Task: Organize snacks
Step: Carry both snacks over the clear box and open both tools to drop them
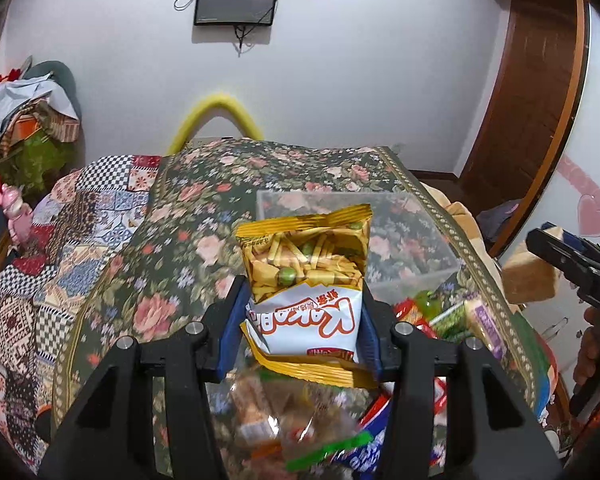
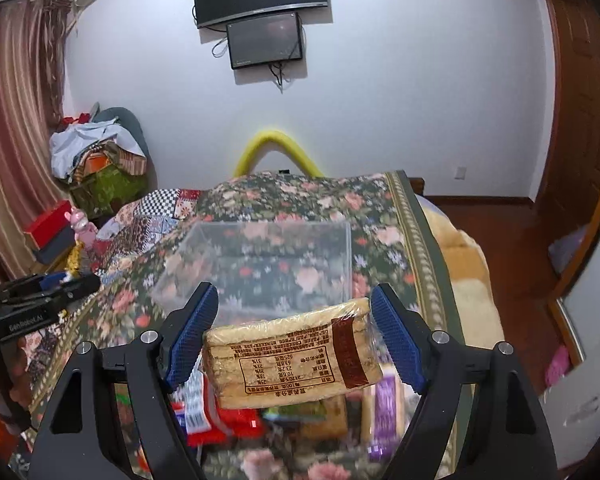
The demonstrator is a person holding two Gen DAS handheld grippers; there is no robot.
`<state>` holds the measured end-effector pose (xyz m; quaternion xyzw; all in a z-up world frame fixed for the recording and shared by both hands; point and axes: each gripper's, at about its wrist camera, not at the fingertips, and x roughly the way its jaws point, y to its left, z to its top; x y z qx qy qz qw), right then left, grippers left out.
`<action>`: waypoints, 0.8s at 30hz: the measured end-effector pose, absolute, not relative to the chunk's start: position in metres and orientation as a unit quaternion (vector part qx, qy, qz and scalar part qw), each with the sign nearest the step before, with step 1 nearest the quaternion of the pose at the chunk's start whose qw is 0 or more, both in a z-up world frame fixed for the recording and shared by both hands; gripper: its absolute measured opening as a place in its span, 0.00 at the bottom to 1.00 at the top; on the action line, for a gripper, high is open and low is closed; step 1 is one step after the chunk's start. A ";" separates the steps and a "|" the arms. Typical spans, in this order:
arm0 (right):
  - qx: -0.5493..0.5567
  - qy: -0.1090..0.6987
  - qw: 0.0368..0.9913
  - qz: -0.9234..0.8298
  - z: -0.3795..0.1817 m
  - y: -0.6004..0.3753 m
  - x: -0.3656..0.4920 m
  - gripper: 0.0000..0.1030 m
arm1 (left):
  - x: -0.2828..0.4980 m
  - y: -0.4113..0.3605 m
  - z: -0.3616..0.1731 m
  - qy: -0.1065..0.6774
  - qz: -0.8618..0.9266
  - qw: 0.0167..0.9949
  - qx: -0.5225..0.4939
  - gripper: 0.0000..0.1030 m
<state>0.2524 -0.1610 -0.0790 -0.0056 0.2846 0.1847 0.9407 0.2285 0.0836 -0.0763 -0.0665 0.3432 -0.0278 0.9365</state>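
My left gripper [image 1: 302,322] is shut on a yellow and white snack bag [image 1: 306,280] and holds it up above the floral table, just short of a clear plastic box [image 1: 416,240]. My right gripper [image 2: 292,336] holds a wrapped pack of tan biscuits [image 2: 292,354] between its blue pads [image 2: 396,340], lifted above the snack pile, with the clear box [image 2: 260,256] just ahead. The right gripper [image 1: 572,264] with the biscuit pack [image 1: 530,280] shows at the right edge of the left wrist view. The left gripper [image 2: 52,292] shows at the left edge of the right wrist view.
Several loose snack packets [image 1: 440,316] lie on the floral cloth [image 1: 204,184] below and right of the grippers; they also show in the right wrist view [image 2: 236,420]. A yellow curved chair back [image 2: 278,148] stands behind the table. Clutter [image 2: 96,160] is piled at the left wall.
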 end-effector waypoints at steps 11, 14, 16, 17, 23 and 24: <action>-0.015 0.293 0.936 0.196 -0.090 -0.139 0.298 0.75 | 0.290 0.071 -0.086 0.367 -0.038 0.927 -0.062 0.48; -0.011 0.305 0.932 0.199 -0.098 -0.136 0.311 0.75 | 0.311 0.069 -0.098 0.385 -0.041 0.920 -0.065 0.48; -0.013 0.312 0.929 0.199 -0.104 -0.132 0.319 0.75 | 0.322 0.068 -0.106 0.396 -0.041 0.915 -0.066 0.48; -0.017 0.317 0.927 0.198 -0.108 -0.130 0.324 0.75 | 0.326 0.068 -0.110 0.401 -0.042 0.913 -0.067 0.48; -0.034 0.342 0.917 0.204 -0.124 -0.123 0.344 0.75 | 0.360 0.062 -0.138 0.447 -0.048 0.891 -0.063 0.48; -0.036 0.344 0.916 0.204 -0.126 -0.123 0.347 0.75 | 0.363 0.061 -0.141 0.450 -0.048 0.890 -0.061 0.48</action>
